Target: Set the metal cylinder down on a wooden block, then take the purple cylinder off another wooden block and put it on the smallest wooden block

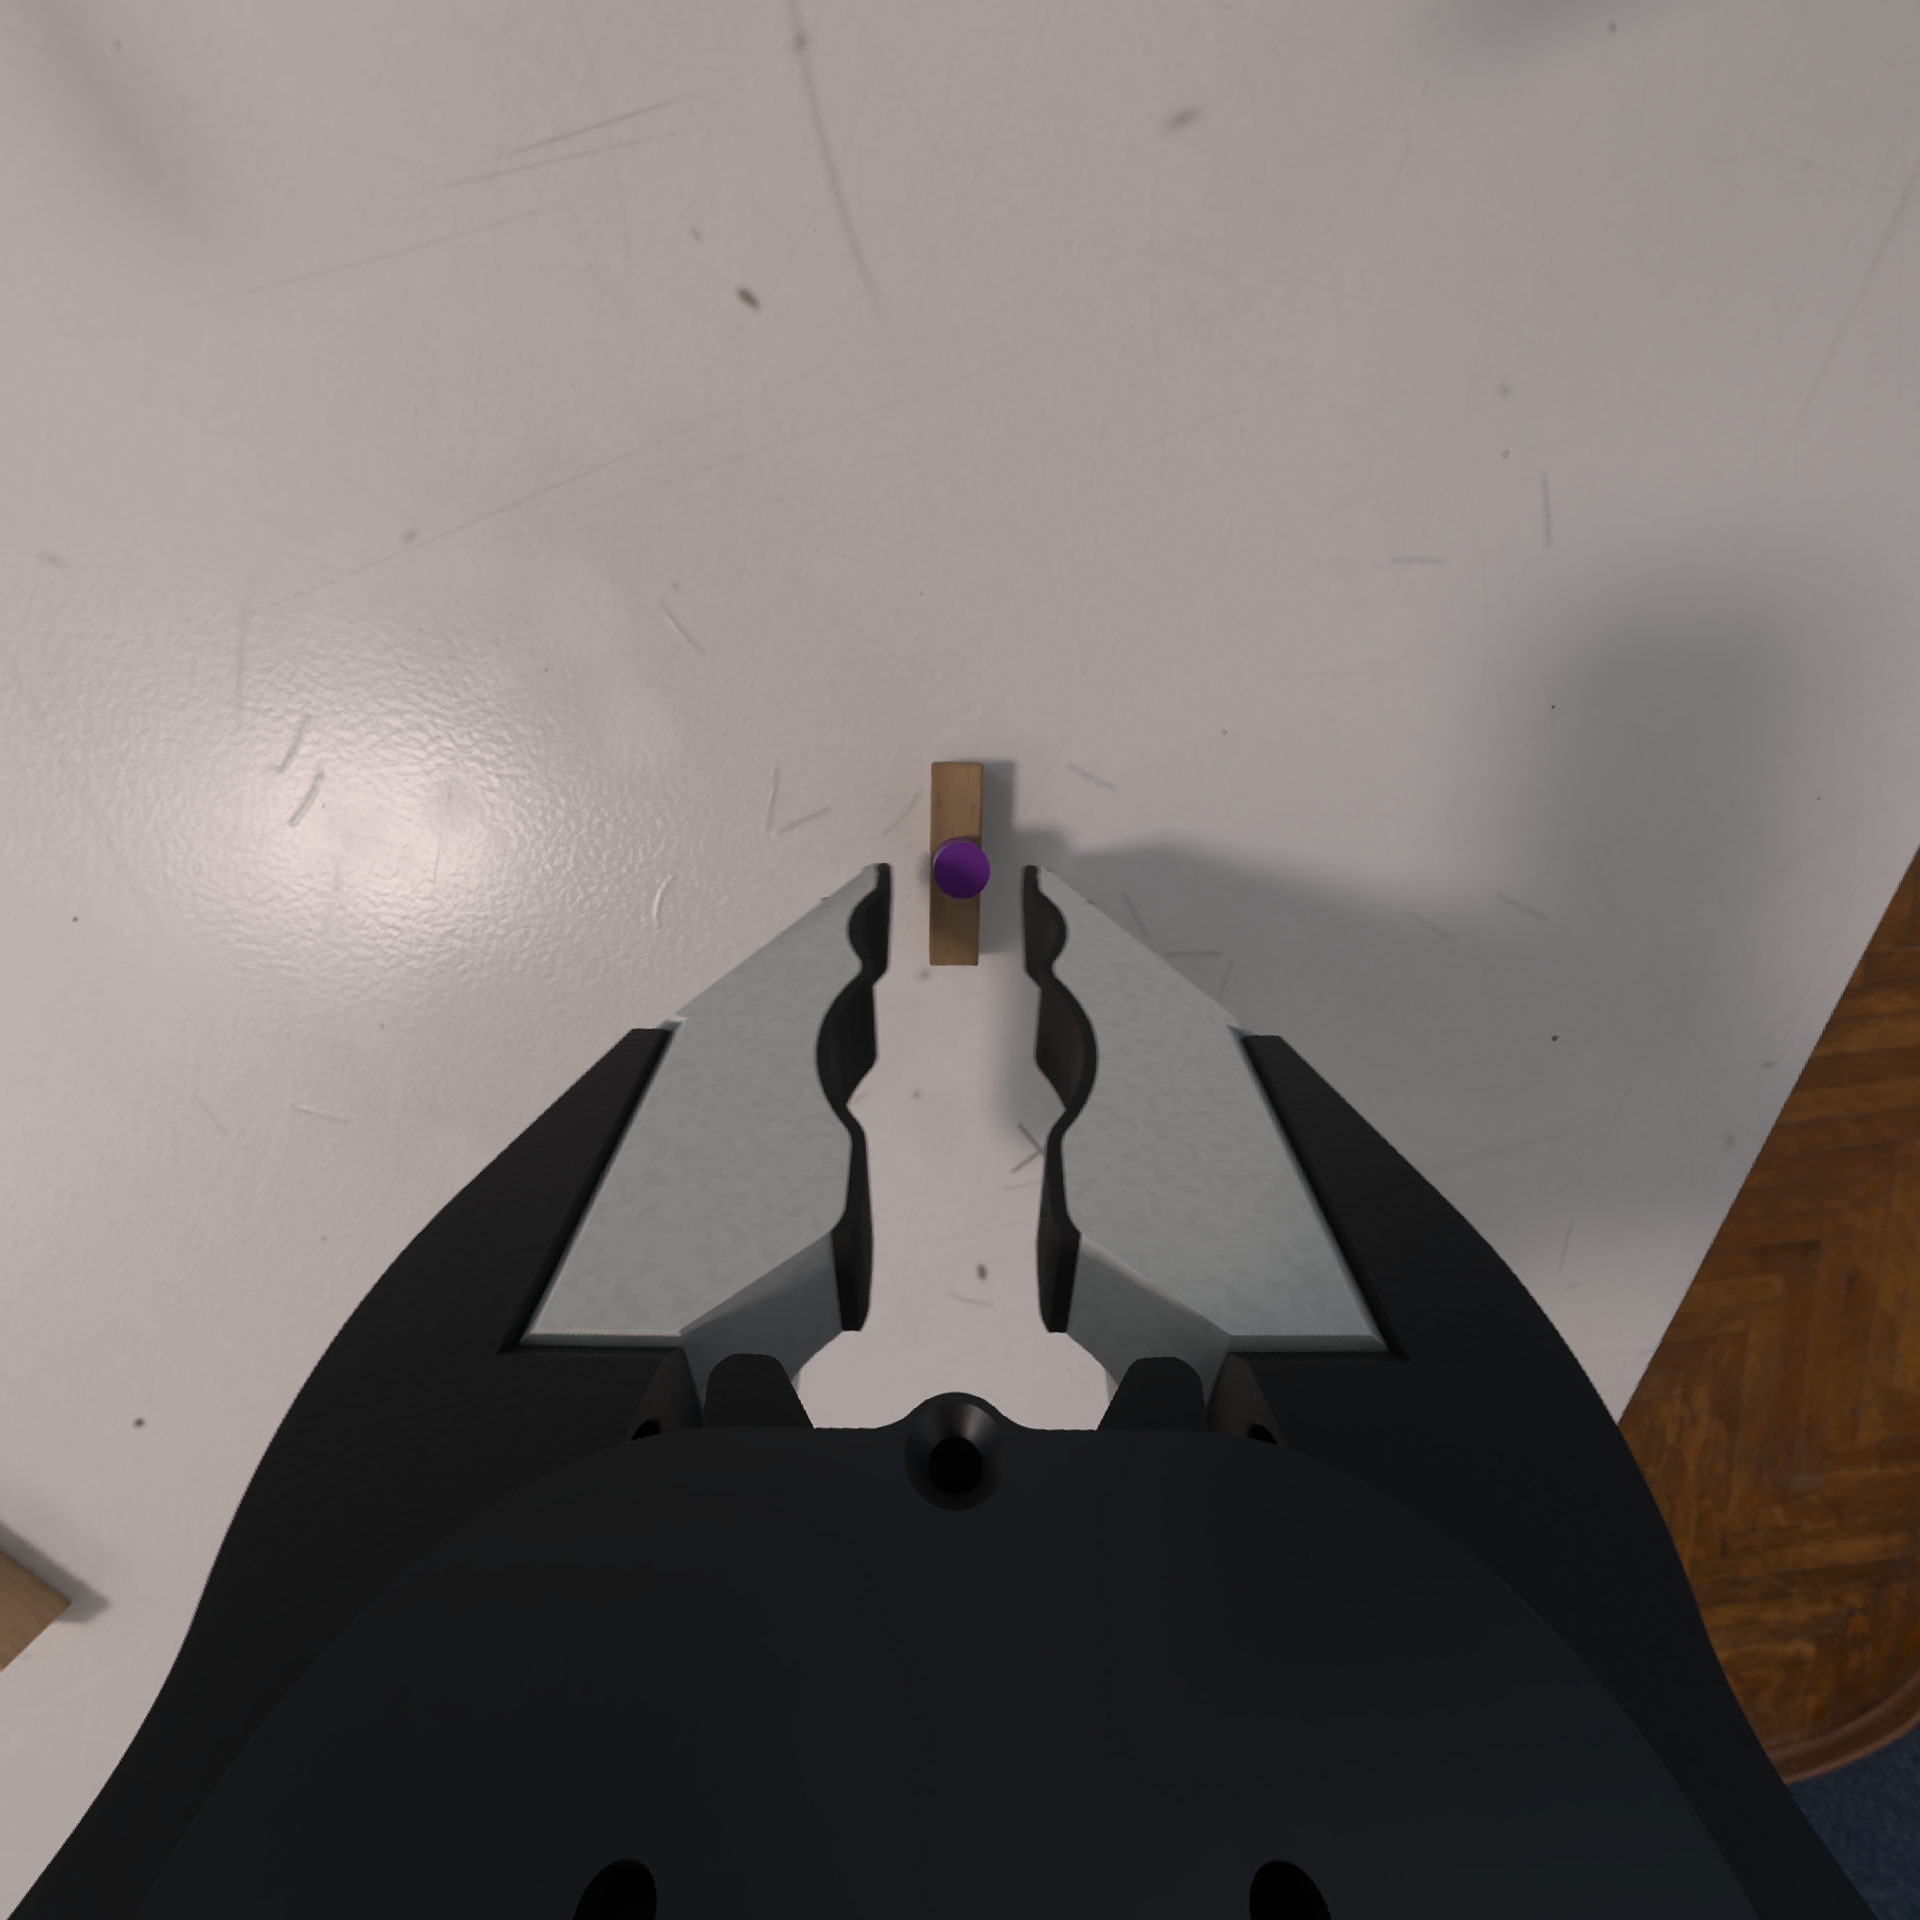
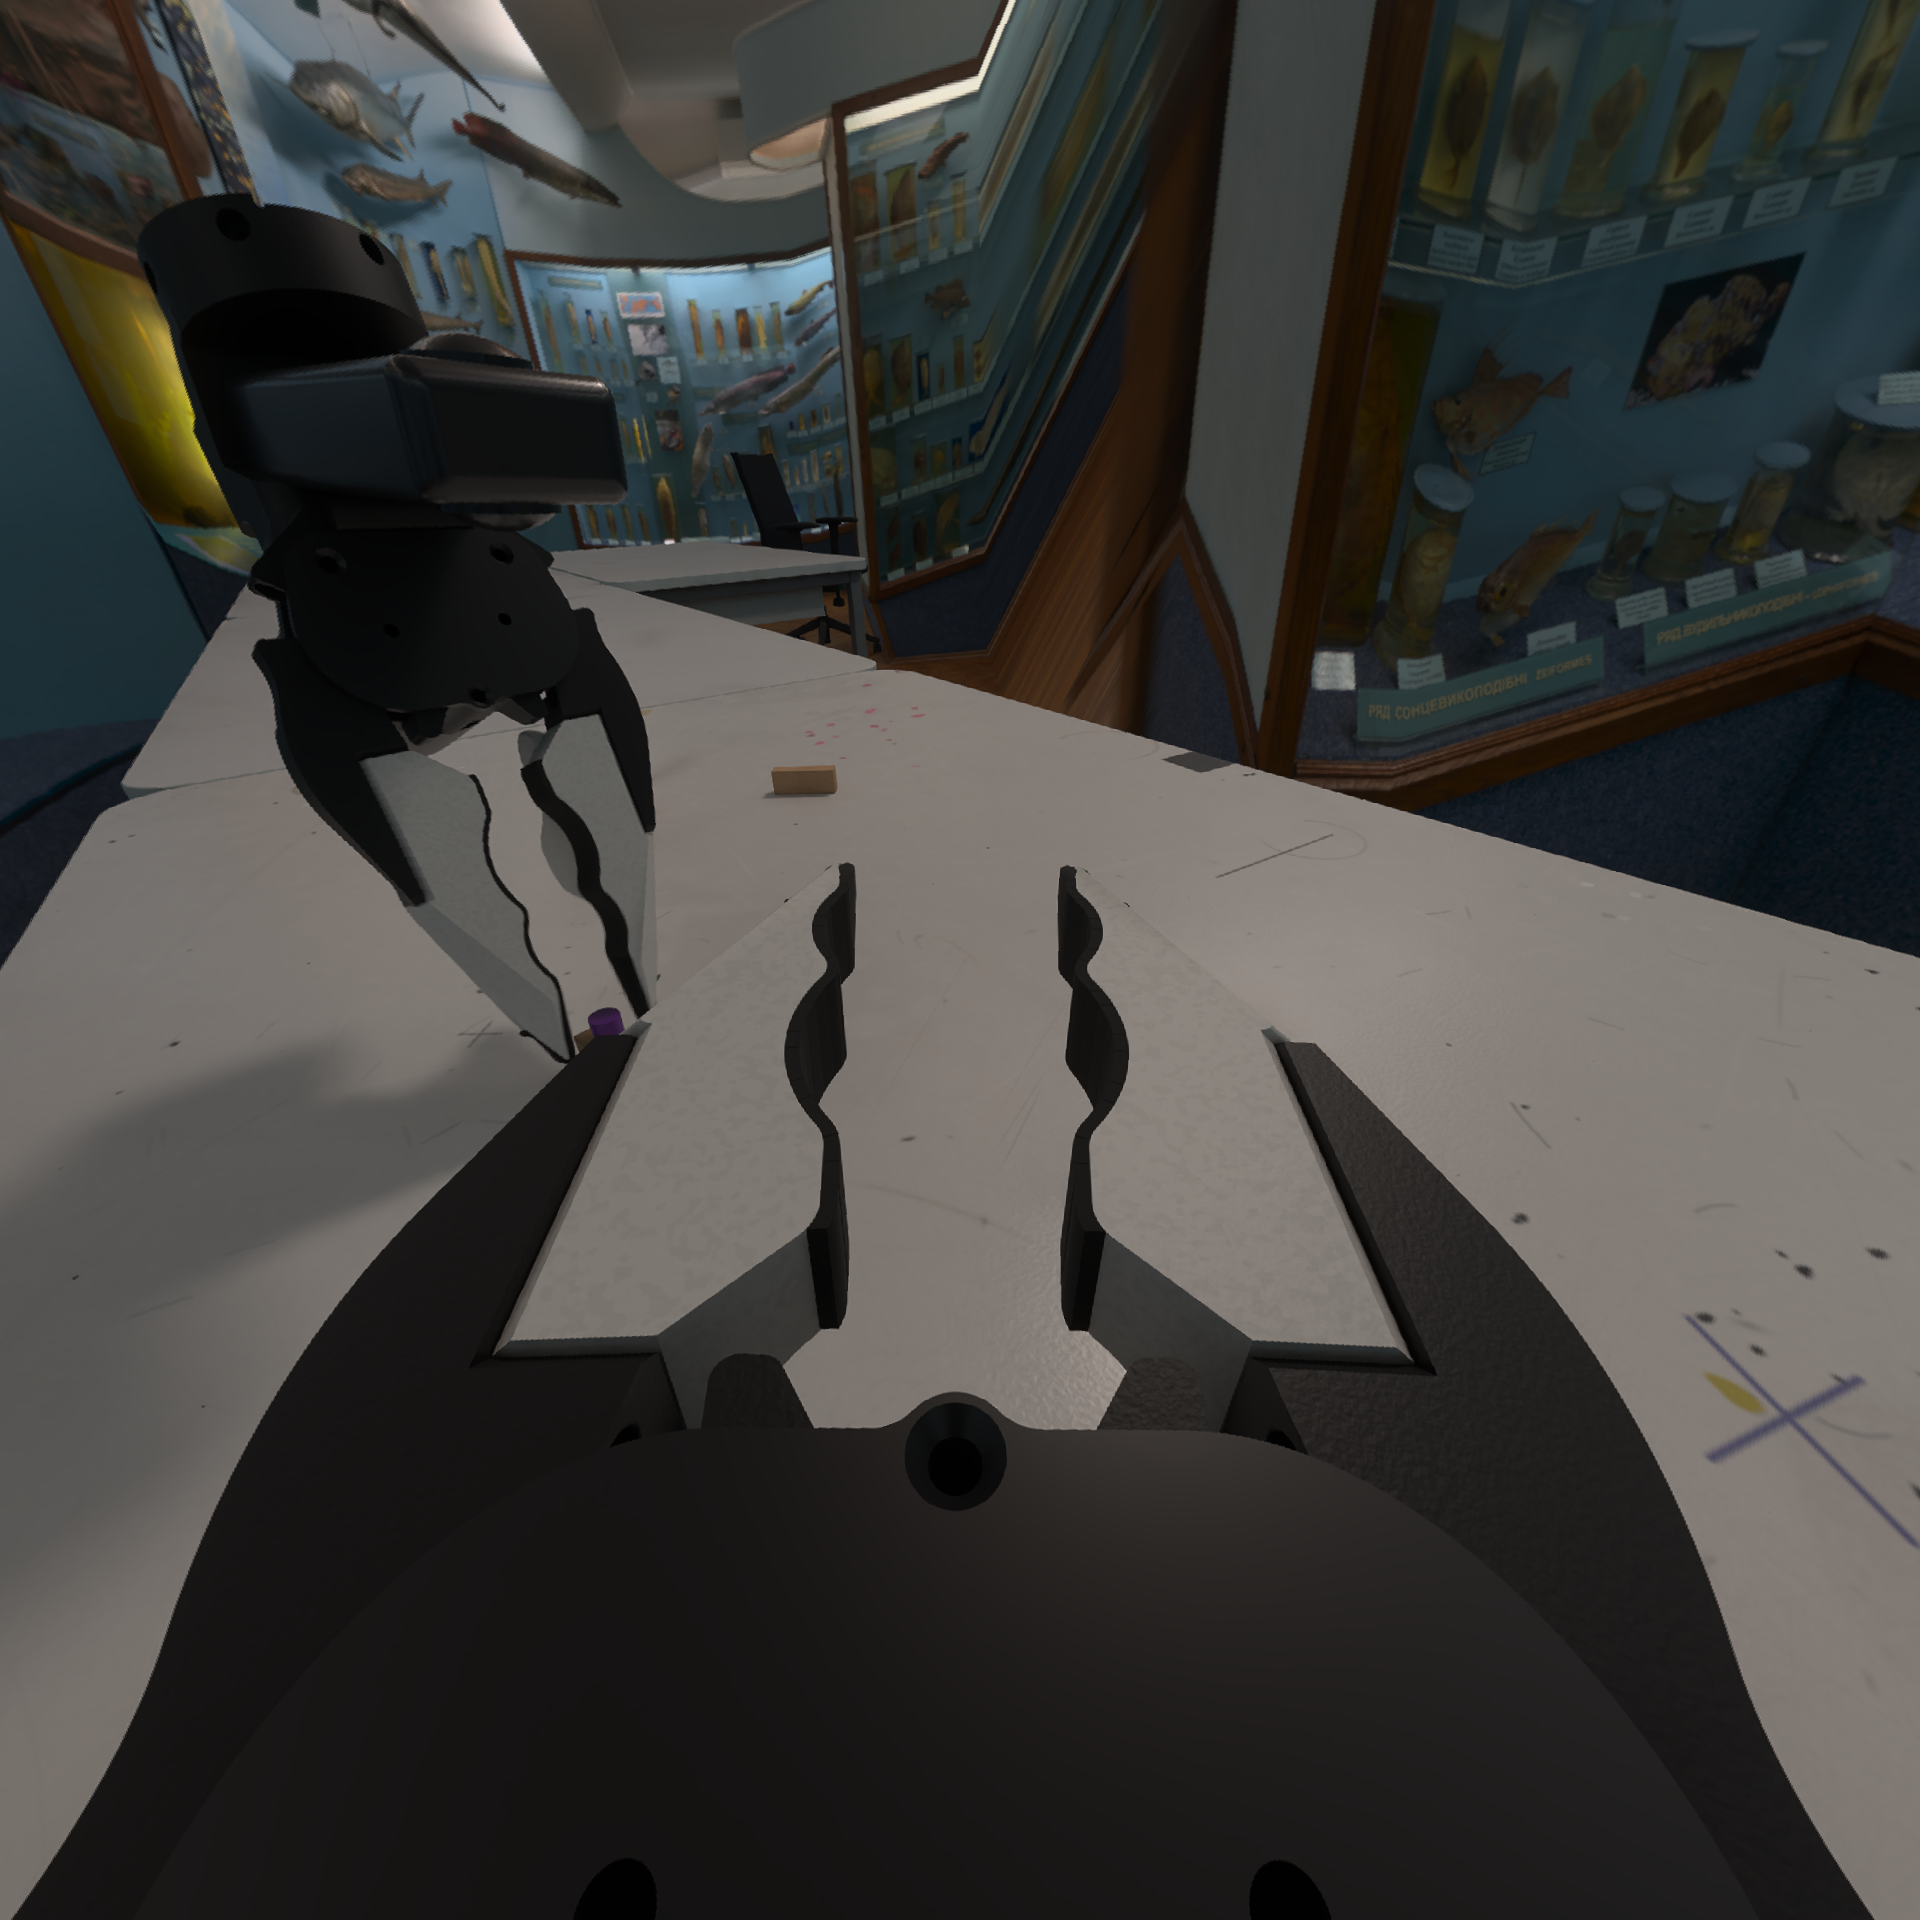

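The purple cylinder [image 1: 960,869] stands upright on a narrow wooden block [image 1: 956,923] on the white table. My left gripper [image 1: 956,881] points down over it, open, with one fingertip on each side of the cylinder and not touching it. From the right wrist view the left gripper [image 2: 597,1029] shows at the left, tips beside the purple cylinder [image 2: 604,1021]. My right gripper [image 2: 956,883] is open and empty, hovering over bare table. A small wooden block [image 2: 803,781] lies farther off. The metal cylinder is not in view.
A corner of another wooden block [image 1: 26,1605] shows at the lower left edge of the left wrist view. The table edge [image 1: 1766,1174] runs down the right side, with wooden floor beyond. Display cases [image 2: 1558,416] stand past the table's far edge.
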